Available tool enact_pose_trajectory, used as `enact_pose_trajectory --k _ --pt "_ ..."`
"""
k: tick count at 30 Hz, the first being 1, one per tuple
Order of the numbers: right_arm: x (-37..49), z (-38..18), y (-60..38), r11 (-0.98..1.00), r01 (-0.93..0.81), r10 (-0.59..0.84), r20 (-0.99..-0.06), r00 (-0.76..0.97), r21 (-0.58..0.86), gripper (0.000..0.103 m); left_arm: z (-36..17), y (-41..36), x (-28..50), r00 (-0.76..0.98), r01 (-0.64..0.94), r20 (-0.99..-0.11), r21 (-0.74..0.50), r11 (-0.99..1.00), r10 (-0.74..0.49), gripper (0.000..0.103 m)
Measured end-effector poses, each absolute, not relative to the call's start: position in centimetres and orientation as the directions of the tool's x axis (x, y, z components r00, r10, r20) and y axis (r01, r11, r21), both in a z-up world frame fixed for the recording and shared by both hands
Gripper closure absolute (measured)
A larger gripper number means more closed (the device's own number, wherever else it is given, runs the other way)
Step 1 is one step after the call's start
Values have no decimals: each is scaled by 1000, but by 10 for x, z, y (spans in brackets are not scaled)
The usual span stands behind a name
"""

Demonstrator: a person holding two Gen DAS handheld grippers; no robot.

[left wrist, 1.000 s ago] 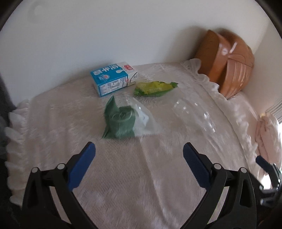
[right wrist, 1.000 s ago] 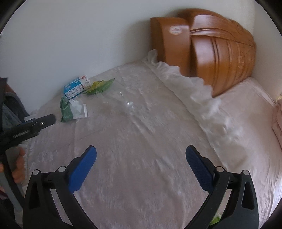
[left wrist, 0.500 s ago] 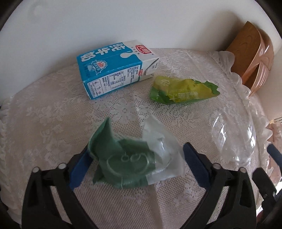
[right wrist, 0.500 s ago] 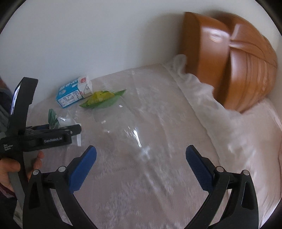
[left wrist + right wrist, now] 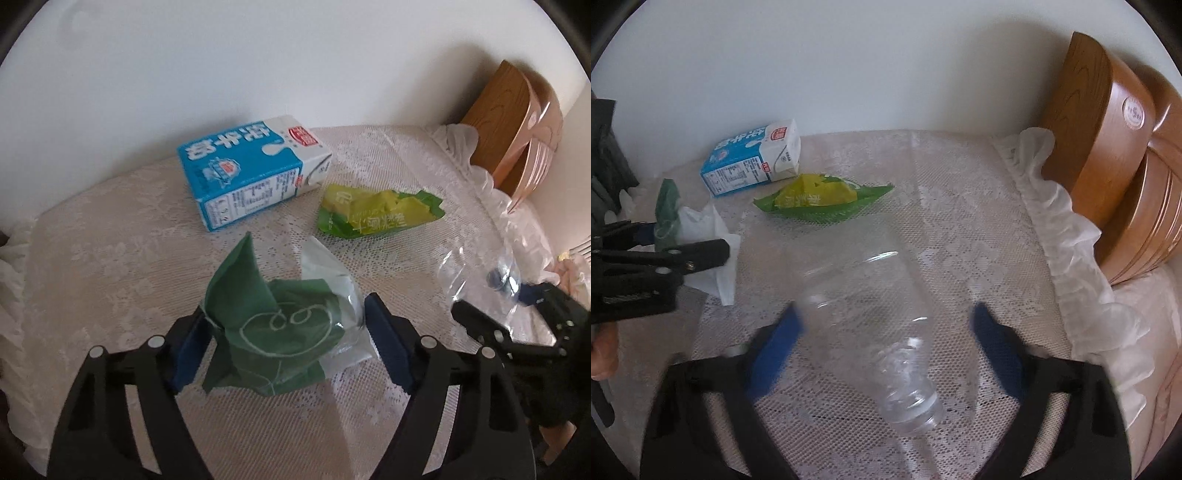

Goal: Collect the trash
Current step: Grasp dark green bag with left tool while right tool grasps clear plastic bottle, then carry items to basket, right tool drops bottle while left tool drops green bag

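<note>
Bed (image 5: pixel 110 258) with a lace cover, wall behind, wooden headboard (image 5: pixel 1108 147) to the right.

Left gripper (image 5: pixel 284 347): jaws wide, set either side of the green wrapper (image 5: pixel 273 328). The left pad appears to touch the wrapper's edge; the right pad sits just beside the clear-white part of it. Wrapper lies on the cover, crumpled, one corner sticking up. In the right wrist view the same wrapper (image 5: pixel 668 214) shows between the left gripper's fingers (image 5: pixel 701 254).

Right gripper (image 5: pixel 886 343): jaws wide, blurred, one each side of the clear bottle (image 5: pixel 871 314). Bottle lies on its side on the cover, neck towards the camera, base away. Cannot tell if either pad touches it. From the left wrist view the bottle (image 5: pixel 480 277) shows right of the wrapper, with the right gripper (image 5: pixel 517 314) at it.

Milk carton (image 5: pixel 255 173), blue and white, lies on its side near the wall, behind the wrapper. Yellow-green packet (image 5: pixel 376 214) lies flat just right of the carton, apart from both grippers; the same packet (image 5: pixel 820 201) lies beyond the bottle in the right wrist view.
</note>
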State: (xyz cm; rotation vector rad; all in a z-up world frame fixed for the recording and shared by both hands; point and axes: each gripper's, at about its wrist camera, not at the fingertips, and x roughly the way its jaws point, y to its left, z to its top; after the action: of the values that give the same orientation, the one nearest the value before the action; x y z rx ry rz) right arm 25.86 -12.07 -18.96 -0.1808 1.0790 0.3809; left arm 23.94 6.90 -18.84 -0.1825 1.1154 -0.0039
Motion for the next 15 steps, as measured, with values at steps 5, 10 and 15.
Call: enact_pose_trajectory --k 5,10,15 --pt "246 -181 -128 934 -346 234 -879 416 86 38 -167 72 214 473 -76 -875 -152 985 -98 27" --pt "213 -166 -142 948 -274 273 -858 435 163 38 -145 62 177 489 -36 -866 -139 990 -104 27" --pt "157 -148 -163 954 -194 293 -840 457 227 38 -127 43 128 484 22 -860 -169 985 -159 27"
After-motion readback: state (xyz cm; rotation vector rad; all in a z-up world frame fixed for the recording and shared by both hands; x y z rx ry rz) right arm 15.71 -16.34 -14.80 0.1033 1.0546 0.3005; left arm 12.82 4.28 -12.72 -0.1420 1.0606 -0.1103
